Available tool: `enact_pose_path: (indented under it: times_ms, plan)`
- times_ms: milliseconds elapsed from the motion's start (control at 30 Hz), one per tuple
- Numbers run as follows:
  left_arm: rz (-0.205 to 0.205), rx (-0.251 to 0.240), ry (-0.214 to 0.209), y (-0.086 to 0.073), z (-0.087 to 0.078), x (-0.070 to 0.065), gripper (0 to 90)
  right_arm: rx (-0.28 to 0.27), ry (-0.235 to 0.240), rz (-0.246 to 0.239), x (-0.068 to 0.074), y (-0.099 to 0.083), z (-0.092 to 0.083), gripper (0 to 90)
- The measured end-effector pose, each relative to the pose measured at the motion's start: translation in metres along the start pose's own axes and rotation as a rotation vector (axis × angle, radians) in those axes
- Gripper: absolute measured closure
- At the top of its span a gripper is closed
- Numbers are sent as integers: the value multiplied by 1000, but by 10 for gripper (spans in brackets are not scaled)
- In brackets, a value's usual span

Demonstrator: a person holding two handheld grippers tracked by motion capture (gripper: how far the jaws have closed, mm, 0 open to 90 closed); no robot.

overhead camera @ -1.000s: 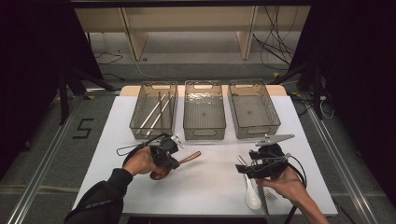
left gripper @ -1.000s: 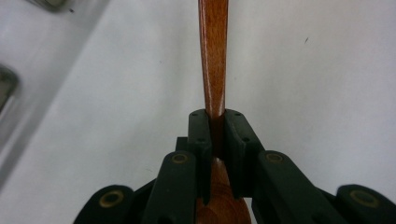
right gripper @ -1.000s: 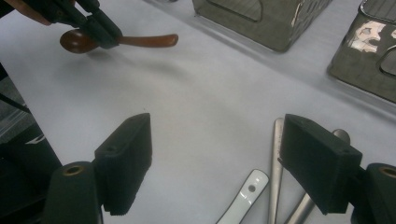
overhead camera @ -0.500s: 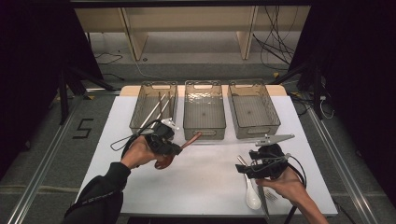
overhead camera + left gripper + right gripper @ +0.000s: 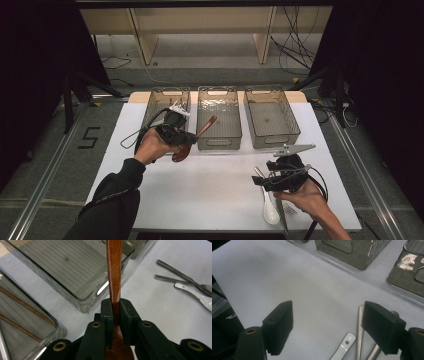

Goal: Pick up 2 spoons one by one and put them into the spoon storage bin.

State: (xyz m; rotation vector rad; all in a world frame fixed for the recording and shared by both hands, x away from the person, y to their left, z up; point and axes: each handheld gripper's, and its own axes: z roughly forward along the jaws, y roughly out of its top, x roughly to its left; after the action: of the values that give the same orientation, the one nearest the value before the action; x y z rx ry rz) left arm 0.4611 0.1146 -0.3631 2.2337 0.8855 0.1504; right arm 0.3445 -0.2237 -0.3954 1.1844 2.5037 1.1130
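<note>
Over the counter's [image 5: 210, 200] left half, the left gripper [image 5: 186, 136] is clamped on a brown wooden spoon [image 5: 200, 132], held above the front edge of the left bin [image 5: 150, 107] with its handle slanting up toward the middle bin [image 5: 218, 141]. In the left gripper view the jaws pinch only the narrow neck of the spoon just above the bowl, so the long handle could swivel in that small hold, or catch the middle bin's rim and be knocked loose; it could also end up among the chopsticks [image 5: 22, 302] in the left bin if let go too soon. Farther right, the right gripper [image 5: 261, 181] hovers with its jaws spread and nothing between them, near the white spoon [image 5: 267, 207] and metal cutlery [image 5: 360, 335]. Compared with a second ago, the left gripper has lifted the spoon off the counter and carried it toward the bins, while the right gripper has stayed where it was.
</note>
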Motion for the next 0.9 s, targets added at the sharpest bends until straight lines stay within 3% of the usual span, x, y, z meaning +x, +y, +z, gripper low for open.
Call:
enact_pose_path:
  times_ms: [367, 900]
  plan:
    - [-37, -45, 62, 30, 7, 13, 812, 3, 5, 1, 0, 0, 0, 260]
    - [-72, -74, 101, 61, 31, 25, 811, 1, 9, 2, 0, 0, 0, 260]
